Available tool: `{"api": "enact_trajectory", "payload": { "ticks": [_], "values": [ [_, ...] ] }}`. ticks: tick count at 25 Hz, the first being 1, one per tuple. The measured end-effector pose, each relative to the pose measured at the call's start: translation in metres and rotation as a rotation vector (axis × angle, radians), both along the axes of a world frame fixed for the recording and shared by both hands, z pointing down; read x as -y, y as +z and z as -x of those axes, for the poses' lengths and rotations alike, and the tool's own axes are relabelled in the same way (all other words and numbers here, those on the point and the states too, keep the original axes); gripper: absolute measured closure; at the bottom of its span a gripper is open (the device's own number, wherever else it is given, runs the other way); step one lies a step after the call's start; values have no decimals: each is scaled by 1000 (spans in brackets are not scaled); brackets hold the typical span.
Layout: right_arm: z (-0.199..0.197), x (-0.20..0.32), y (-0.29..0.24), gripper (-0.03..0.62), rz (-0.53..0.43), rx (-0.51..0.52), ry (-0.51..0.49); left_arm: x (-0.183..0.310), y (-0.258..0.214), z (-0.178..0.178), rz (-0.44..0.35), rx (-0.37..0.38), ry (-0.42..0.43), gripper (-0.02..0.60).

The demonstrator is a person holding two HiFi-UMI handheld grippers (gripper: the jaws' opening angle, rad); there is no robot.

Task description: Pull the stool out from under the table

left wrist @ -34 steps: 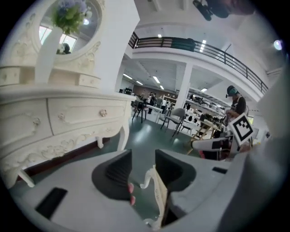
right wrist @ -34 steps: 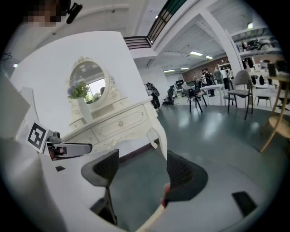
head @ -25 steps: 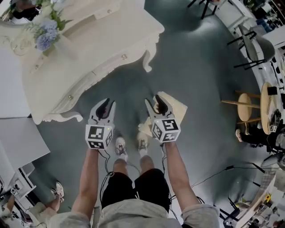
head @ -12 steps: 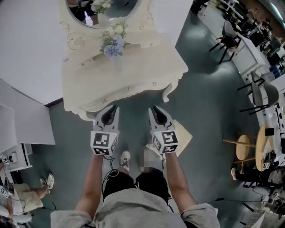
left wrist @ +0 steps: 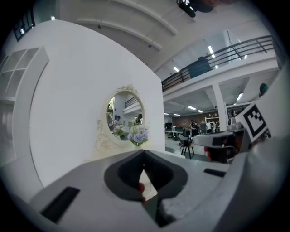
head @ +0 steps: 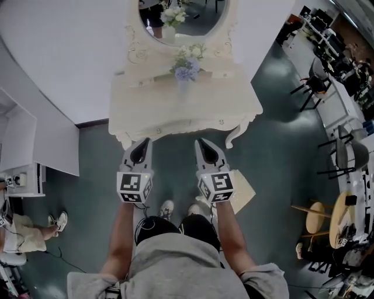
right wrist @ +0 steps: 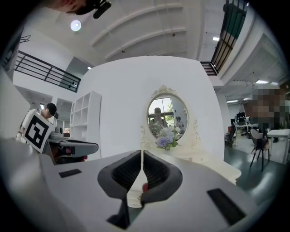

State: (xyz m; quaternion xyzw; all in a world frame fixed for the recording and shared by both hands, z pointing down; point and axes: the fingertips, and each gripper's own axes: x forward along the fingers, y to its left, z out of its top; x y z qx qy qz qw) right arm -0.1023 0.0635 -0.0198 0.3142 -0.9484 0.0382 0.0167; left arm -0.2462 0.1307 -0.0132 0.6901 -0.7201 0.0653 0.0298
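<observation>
Left tool (head: 146,141) fully closed, pads pressed together, nothing between them. Right tool (head: 200,142) likewise closed on itself and empty. Both held side by side, apart from each other, tips aimed at the front edge of the cream dressing surface (head: 152,105).

Stool (head: 245,188) out on the grey-green floor (head: 274,157), clear of the surface, just right of the right tool and partly hidden behind it and the forearm; only a pale corner of the seat visible. Neither tool touching it.

Oval mirror (head: 186,14) upright at the back of the surface, vase of blue and white flowers (head: 187,63) in front of it. White shoes (head: 167,208) below, between the forearms.
</observation>
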Motion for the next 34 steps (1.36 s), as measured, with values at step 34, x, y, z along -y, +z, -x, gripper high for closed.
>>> {"api": "enact_trajectory", "payload": {
  "ticks": [34],
  "values": [
    [25,11,-6,569,20,12,-36,3,0,28,19,-11,-56,578]
  ]
}}
